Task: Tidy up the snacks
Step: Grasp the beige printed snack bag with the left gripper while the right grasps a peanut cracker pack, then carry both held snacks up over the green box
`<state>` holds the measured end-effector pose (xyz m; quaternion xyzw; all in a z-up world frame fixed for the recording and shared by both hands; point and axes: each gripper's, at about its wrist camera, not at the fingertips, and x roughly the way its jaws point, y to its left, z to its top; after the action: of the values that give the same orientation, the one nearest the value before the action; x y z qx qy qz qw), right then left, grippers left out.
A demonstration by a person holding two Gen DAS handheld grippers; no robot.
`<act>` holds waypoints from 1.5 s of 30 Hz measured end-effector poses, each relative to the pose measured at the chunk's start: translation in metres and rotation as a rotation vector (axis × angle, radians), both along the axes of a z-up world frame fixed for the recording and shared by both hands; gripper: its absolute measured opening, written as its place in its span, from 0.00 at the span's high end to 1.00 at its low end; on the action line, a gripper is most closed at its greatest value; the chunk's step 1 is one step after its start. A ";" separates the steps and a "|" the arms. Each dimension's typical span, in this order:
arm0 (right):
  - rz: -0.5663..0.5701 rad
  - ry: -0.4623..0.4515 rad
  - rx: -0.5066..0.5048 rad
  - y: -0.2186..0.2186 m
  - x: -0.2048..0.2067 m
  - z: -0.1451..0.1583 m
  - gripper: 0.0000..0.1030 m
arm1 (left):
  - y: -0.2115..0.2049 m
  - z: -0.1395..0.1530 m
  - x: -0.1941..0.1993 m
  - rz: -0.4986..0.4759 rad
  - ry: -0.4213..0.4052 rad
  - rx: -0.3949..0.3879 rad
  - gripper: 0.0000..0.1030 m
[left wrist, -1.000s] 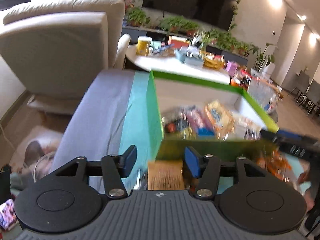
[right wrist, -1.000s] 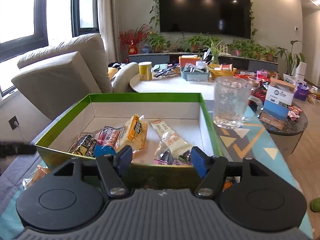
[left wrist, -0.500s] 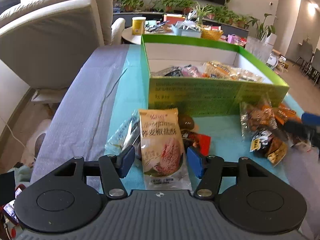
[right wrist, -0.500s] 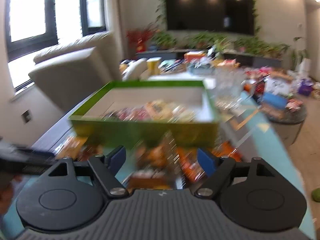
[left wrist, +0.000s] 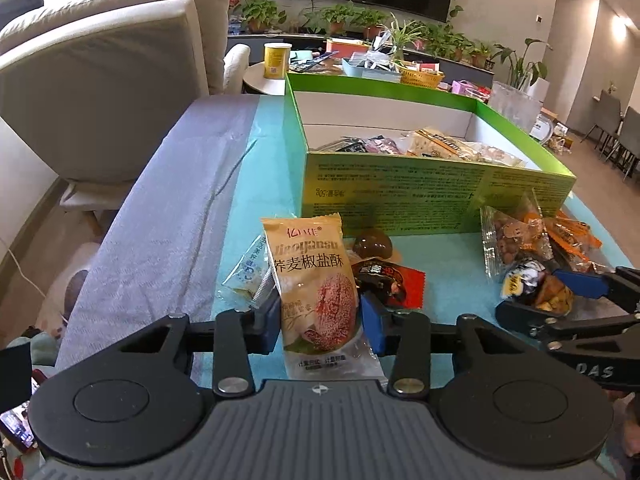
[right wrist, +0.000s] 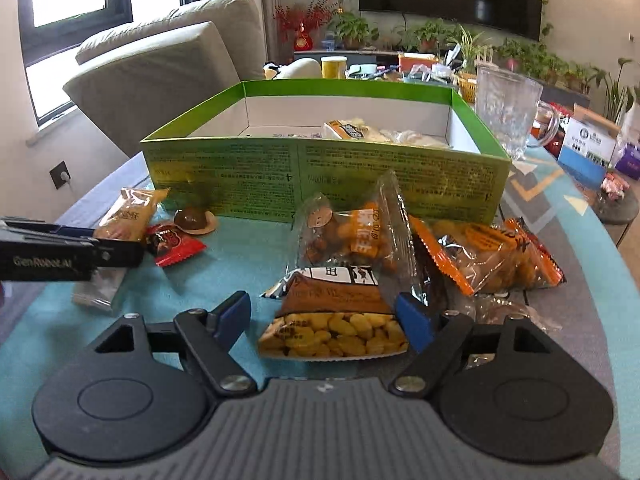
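A green box (left wrist: 436,196) holds several snack packs on the teal cloth. In the left wrist view my left gripper (left wrist: 320,314) has its pads against both sides of a tan biscuit pack (left wrist: 316,280) lying in front of the box. In the right wrist view my right gripper (right wrist: 324,318) is open around a pack of yellow beans (right wrist: 334,320), its jaws apart from the wrapper on the left side. The box shows there too (right wrist: 320,172). The right gripper's fingers (left wrist: 576,284) also show at the left view's right edge, around the same pack.
Loose snacks lie before the box: a red-black pack (left wrist: 390,278), a brown candy (left wrist: 372,245), a clear peanut pack (right wrist: 348,232), orange packs (right wrist: 492,256). A glass mug (right wrist: 508,112) stands right of the box. A beige armchair (left wrist: 104,80) is at left.
Both grippers dropped from above the box to the loose snacks in front of it. The left jaws narrowed onto the tan biscuit pack; the right came down around the yellow bean pack.
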<state>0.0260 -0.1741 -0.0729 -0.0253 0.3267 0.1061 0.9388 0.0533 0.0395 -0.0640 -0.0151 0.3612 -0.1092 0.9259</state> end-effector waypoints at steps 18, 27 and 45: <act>0.073 -0.083 0.027 0.005 -0.031 0.031 0.54 | -0.008 0.037 -0.026 -0.051 -0.121 -0.019 0.63; 0.048 -0.017 0.057 0.001 -0.024 0.019 0.53 | -0.002 0.038 -0.024 -0.023 -0.120 -0.022 0.63; 0.028 -0.030 0.033 0.009 -0.021 0.008 0.54 | -0.004 0.039 -0.021 -0.014 -0.124 -0.022 0.63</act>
<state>0.0048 -0.1646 -0.0650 -0.0158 0.3105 0.1242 0.9423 0.0322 0.0357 -0.0250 -0.0162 0.3020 -0.1203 0.9455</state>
